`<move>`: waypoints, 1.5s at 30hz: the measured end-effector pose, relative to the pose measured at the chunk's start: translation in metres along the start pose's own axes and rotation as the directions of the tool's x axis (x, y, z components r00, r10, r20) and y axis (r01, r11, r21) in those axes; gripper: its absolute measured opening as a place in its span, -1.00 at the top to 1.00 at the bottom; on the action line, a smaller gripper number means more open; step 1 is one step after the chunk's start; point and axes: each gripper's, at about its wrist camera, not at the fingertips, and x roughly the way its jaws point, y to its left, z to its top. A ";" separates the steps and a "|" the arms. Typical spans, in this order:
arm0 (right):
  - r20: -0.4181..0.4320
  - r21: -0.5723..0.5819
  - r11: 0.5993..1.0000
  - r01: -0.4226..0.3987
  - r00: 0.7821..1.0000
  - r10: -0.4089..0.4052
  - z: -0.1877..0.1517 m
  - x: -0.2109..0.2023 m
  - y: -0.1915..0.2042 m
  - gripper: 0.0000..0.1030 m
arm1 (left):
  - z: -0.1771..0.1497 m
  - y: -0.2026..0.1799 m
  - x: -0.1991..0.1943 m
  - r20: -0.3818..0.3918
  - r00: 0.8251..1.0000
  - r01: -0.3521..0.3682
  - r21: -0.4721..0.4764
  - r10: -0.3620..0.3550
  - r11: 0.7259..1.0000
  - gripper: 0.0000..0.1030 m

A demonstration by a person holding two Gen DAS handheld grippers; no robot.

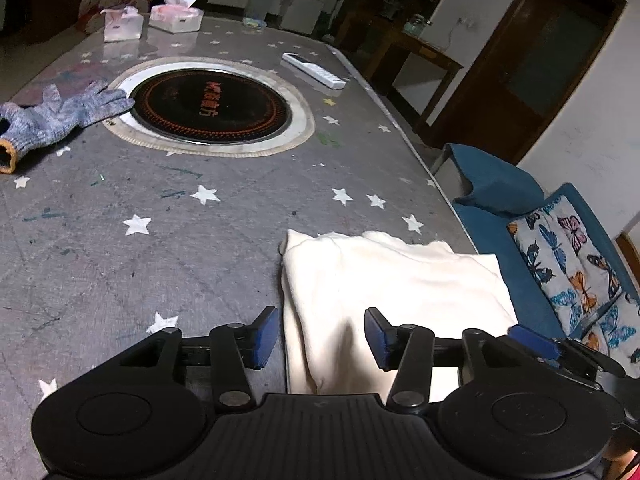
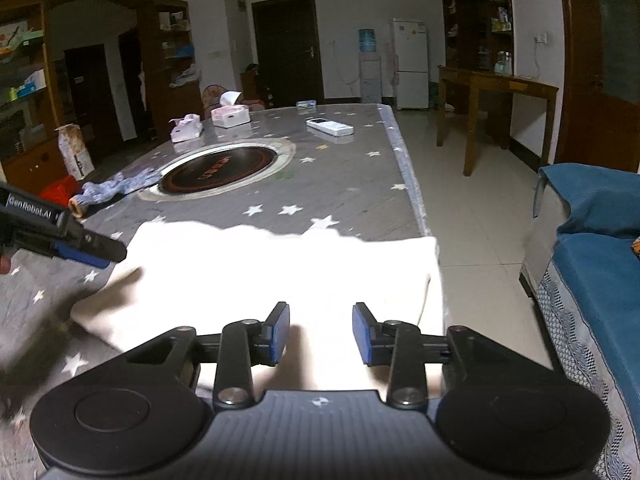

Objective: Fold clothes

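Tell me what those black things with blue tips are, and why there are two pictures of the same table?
Those are two hand-held grippers, like big tweezers a person holds, one in each hand. Each carries a camera looking along its fingers, so you get two pictures. One is from the left hand-held gripper, the other from the right hand-held gripper. Both are open and hold nothing; the blue pads sit apart over a folded cream cloth near the table's edge. On the grey star-patterned table also lie a knitted glove, a white remote, two tissue packs, and a round black cooktop set into the middle.
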 end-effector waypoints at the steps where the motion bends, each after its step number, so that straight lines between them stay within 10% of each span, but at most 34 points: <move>1: -0.004 -0.001 1.000 -0.005 1.000 0.005 -0.002 -0.001 0.001 0.33 | -0.002 -0.001 -0.001 0.003 1.000 0.000 0.010 0.000 1.000 0.01; 45: -0.007 -0.075 0.996 -0.041 0.999 0.040 -0.012 -0.013 0.056 0.07 | -0.040 -0.012 -0.005 -0.016 1.000 -0.026 0.070 0.027 0.997 -0.22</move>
